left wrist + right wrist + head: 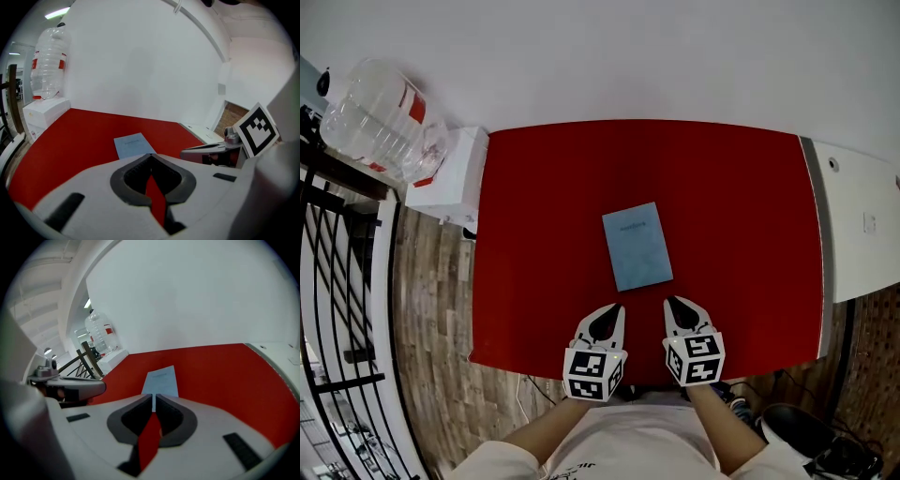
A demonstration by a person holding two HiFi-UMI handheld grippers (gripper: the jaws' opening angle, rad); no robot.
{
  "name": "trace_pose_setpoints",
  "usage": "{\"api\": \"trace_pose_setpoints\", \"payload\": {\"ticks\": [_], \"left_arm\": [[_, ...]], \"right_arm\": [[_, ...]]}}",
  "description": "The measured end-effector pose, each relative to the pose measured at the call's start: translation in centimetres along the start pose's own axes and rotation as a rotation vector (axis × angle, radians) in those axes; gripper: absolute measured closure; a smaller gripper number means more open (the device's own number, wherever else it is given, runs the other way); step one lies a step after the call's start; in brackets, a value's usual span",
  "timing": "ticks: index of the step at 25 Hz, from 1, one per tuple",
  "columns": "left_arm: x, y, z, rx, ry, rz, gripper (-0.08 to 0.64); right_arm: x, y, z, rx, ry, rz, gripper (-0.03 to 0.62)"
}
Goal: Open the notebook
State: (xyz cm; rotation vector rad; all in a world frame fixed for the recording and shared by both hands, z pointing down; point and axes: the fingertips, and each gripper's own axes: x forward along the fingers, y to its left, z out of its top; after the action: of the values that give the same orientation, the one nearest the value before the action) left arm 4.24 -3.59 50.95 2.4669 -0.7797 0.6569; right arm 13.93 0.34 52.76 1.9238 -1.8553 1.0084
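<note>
A thin light-blue notebook lies closed and flat near the middle of the red table. Both grippers hover side by side over the table's near edge, just short of the notebook's near end. My left gripper is shut and empty, below the notebook's left corner. My right gripper is also shut and empty, below its right corner. In the left gripper view the notebook sits just beyond the closed jaw tips. In the right gripper view the notebook lies straight ahead of the jaws.
A large clear water bottle lies on a white box at the table's far left. A white counter adjoins the right edge. A black railing runs along the left over wooden floor. Dark items sit on the floor at lower right.
</note>
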Motion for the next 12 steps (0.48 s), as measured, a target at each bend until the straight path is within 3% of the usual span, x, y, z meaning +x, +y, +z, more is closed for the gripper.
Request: {"api": "trace_pose_setpoints", "payload": {"ticks": [4,12], "left_arm": [[1.9,0.9,-0.5,-0.004,0.012,-0.001,0.552],[5.2,3.1,-2.2,-0.061,0.047,0.017,0.552]], "right_arm": [[2.5,-1.4,0.1,0.011,0.026,-0.012,0.575],[7.5,-3.7,-0.7,-0.006,0.107,-0.004,0.471]]}}
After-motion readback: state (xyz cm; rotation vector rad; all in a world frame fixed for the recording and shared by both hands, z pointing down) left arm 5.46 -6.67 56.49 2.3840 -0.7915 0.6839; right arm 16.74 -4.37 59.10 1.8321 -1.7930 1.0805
